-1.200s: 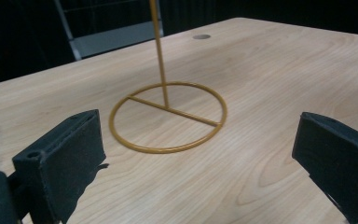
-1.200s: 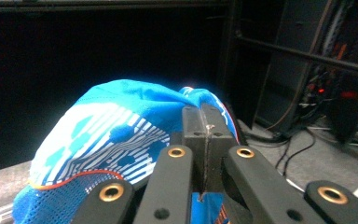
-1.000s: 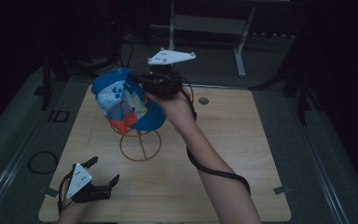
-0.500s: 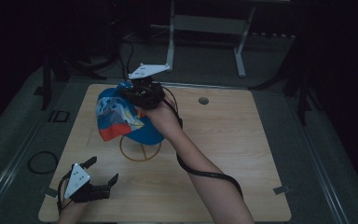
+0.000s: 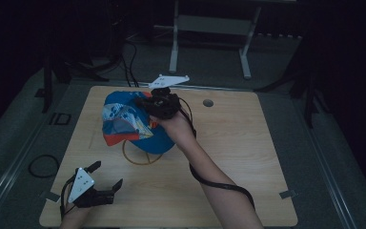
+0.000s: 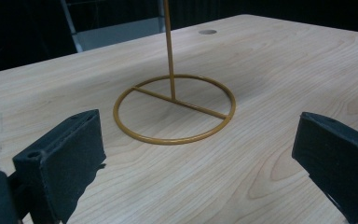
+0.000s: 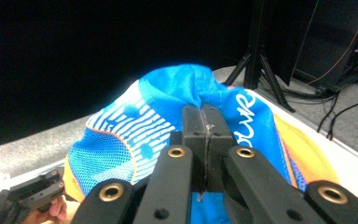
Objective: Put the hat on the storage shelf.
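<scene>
Above the wire stand (image 5: 140,155) on the desk (image 5: 248,143), the right tongs (image 7: 205,116) pinch the cap (image 5: 128,121) closed, probably to hang it, while the left tongs (image 6: 200,154) wait wide open, empty.

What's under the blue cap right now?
Under the blue, white and orange fabric cap, pinched by the right gripper, the thin mustard-yellow wire stand shows its ring base and part of its upright rod on the light wooden table. The rod's top is covered.
</scene>
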The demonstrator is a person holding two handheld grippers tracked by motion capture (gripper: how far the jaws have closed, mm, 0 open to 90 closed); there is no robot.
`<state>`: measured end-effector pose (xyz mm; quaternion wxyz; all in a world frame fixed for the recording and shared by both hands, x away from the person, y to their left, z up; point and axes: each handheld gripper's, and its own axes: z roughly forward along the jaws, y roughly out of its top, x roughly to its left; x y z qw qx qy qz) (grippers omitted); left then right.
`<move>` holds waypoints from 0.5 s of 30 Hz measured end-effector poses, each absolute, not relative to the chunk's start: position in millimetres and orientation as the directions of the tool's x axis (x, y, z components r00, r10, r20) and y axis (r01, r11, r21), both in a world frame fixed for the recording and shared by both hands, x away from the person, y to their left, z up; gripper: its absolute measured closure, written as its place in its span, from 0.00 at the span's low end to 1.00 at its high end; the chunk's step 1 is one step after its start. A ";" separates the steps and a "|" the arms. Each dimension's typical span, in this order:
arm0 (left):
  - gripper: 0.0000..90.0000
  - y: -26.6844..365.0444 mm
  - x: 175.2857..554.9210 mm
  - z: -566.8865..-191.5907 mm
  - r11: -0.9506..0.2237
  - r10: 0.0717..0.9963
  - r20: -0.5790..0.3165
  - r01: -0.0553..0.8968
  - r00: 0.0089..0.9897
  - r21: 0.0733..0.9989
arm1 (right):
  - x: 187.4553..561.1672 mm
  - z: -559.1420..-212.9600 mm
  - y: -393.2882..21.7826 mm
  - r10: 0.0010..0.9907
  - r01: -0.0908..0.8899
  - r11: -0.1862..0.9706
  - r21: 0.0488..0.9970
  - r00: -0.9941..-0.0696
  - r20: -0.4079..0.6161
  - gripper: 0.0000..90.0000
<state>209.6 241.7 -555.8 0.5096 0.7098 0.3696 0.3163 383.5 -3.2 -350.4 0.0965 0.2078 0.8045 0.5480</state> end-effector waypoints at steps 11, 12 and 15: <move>0.03 242.1 210.2 -557.4 -0.206 0.846 0.069 0.205 0.529 0.957 | 378.2 -362.3 -18.4 0.449 0.235 0.295 0.926 -0.890 0.082 1.00; 0.03 241.9 210.2 -557.6 -0.205 0.845 0.067 0.205 0.530 0.957 | 377.6 -362.6 -18.2 0.448 0.233 0.293 0.927 -0.890 0.082 1.00; 0.03 241.1 209.7 -557.6 -0.206 0.844 0.069 0.203 0.532 0.957 | 378.4 -363.7 -15.9 0.449 0.230 0.291 0.929 -0.890 0.080 0.93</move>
